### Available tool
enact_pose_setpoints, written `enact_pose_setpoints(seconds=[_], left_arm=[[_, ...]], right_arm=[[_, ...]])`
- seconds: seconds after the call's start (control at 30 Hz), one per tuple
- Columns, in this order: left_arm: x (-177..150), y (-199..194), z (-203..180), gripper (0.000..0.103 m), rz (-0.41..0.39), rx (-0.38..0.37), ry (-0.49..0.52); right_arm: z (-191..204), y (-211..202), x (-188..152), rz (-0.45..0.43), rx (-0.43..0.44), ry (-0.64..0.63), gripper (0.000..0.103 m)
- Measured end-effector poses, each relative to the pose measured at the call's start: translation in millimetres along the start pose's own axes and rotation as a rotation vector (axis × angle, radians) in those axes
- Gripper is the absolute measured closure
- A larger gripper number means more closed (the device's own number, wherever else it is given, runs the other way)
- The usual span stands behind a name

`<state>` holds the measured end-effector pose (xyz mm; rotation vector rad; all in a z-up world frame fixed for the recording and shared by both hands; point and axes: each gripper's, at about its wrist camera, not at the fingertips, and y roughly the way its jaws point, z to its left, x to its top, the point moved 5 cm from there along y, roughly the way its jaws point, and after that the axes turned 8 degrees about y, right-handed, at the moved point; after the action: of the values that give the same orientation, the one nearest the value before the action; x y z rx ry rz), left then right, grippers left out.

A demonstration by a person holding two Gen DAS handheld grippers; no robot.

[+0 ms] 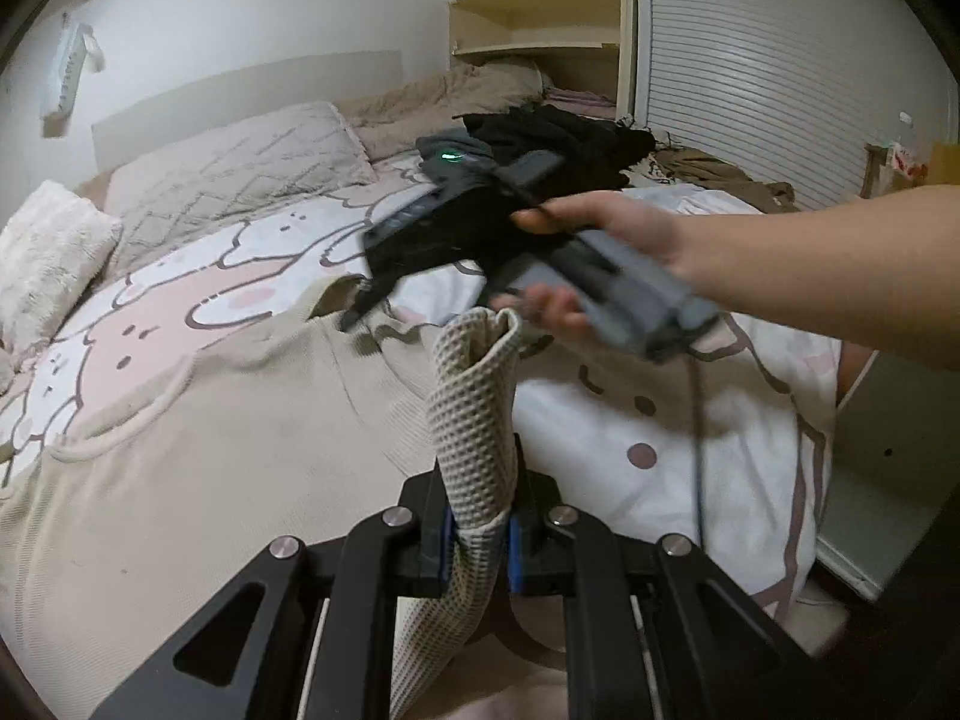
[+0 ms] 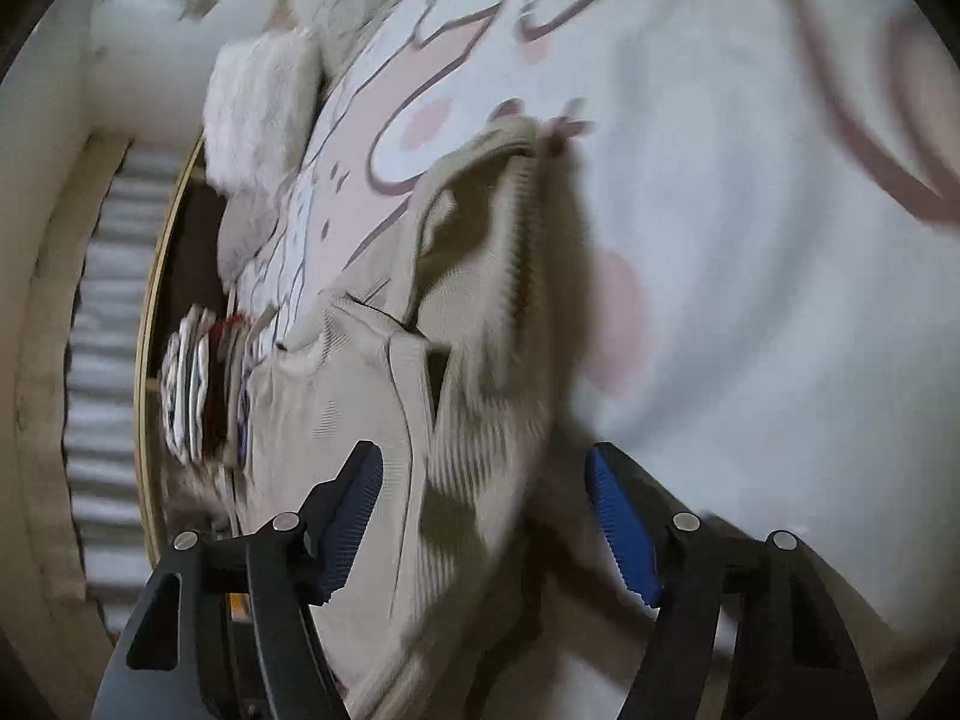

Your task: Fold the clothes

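A beige knit sweater (image 1: 198, 456) lies spread on the bed. My left gripper (image 1: 477, 546) is shut on a waffle-textured fold of the sweater (image 1: 474, 414), which stands up between the blue pads. In the left wrist view the right gripper (image 1: 384, 294), held by a bare hand, hovers blurred above the sweater's far edge. In the right wrist view my right gripper (image 2: 486, 516) is open, its blue pads (image 2: 624, 534) apart over the sweater's ribbed edge (image 2: 468, 360), touching nothing.
The bed has a white and pink cartoon duvet (image 1: 630, 420). Pillows (image 1: 240, 174) and a fluffy cushion (image 1: 42, 252) lie at the head. A pile of dark clothes (image 1: 558, 138) sits at the far side. A slatted wardrobe door (image 1: 780, 78) stands right.
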<state>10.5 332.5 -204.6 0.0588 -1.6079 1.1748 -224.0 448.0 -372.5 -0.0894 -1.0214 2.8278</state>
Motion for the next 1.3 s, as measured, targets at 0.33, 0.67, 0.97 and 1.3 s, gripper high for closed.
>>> enact_pose_setpoints(seconds=[0.33,0.67,0.97,1.3], left_arm=[[0,-16,18,0.090,-0.030,-0.034,-0.084],[-16,-90,66,0.090,-0.119,0.113,-0.188],[-75,-162,127,0.090,-0.118,0.307,-0.336],[-150,-215,194,0.090,-0.071,0.501,-0.509]], right_arm=[[45,28,9,-0.025,0.005,-0.149,0.073],[148,36,5,-0.139,-0.229,-0.248,0.085],[256,110,-28,-0.089,-0.351,-0.494,0.085],[329,234,-70,-0.040,-0.363,-0.586,0.085]])
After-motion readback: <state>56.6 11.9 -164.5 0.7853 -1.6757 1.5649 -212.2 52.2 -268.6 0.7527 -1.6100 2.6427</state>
